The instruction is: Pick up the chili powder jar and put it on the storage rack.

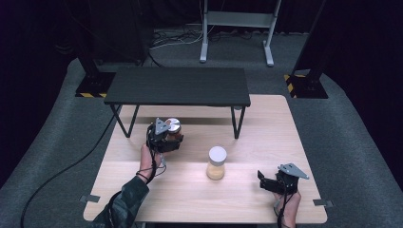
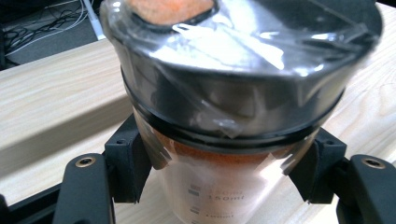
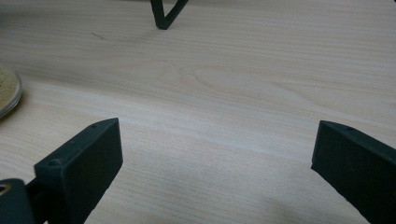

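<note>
Wood top: pale wooden table (image 1: 266, 199) carries everything; listed from the person's edge outward.
Right gripper (image 1: 270, 183): near the front right corner, low over the wood, jaws spread wide w/ nothing between. Prob. parked there so it stays out of the left hand's way.
Right gripper view: bare wood grain between the two black jaws (image 3: 219, 154); sandy jar's base cut off at the left edge (image 3: 8, 93); a foot of the black shelf at top (image 3: 163, 16). Confirms an empty claw, which the high view only hints at.
Sandy jar (image 1: 216, 163): upright w/ white lid, about mid-table, well apart from both grippers. Untouched, likely next in line.
Left gripper (image 1: 168, 137): left of centre, toward the far side, pinching the orange jar (image 1: 174, 129) by its body.
Grip reason: jaws clamp the glass wall just under the lid's rim, so the lid stays free and the jar can't slip down; my read, not seen.
Left gripper view: close-up the high view can't give — pads (image 2: 128, 161) pressed on both sides of the clear wall, orange powder inside, printed ml marks, dark lid wrapped in plastic film.
Whether it's lifted: can't tell if the orange jar sits on the wood or is off it.
Black shelf (image 1: 178, 85): low stand across the far edge; orange jar is just in front of it, so prob. headed there.
</note>
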A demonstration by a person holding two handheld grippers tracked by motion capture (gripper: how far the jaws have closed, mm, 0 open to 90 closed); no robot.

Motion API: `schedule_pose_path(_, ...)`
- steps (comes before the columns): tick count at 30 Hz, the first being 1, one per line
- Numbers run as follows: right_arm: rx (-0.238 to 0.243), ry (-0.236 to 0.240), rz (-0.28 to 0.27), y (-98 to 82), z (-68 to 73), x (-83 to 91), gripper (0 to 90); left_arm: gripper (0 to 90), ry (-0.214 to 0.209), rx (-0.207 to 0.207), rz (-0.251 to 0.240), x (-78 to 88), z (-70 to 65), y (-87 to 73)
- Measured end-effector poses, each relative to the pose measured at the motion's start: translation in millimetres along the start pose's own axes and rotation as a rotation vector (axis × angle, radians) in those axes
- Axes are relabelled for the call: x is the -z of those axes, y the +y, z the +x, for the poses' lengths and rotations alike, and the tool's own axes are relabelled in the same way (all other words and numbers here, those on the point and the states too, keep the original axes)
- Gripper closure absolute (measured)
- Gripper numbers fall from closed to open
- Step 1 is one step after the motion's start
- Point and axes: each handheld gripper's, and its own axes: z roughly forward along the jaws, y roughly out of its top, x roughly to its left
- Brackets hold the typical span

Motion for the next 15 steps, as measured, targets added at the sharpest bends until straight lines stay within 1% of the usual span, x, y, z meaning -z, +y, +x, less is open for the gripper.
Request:
schedule_pose_path(6, -0.001, 0.001, 0.003, 0.5, -0.1, -0.2, 0.8, 31.7, -0.011, -0.014, -0.002, 5.5, 0.7, 5.6)
schedule_pose_path(8, 0.001, 0.001, 0.003, 0.5, 0.0, -0.2, 0.8, 31.7, -0.015, -0.011, -0.008, 7.7, 0.9, 6.5)
schedule_pose_path(12, 0.000, 0.001, 0.006, 1.1, 0.1, -0.6, 0.9, 31.7, -0.021, -0.020, -0.007, 12.0, 1.6, 10.7)
schedule_pose_path(15, 0.000, 0.003, 0.008, 1.4, -0.2, -0.8, 0.9, 31.7, -0.026, -0.017, -0.013, 14.5, 2.7, 12.0)
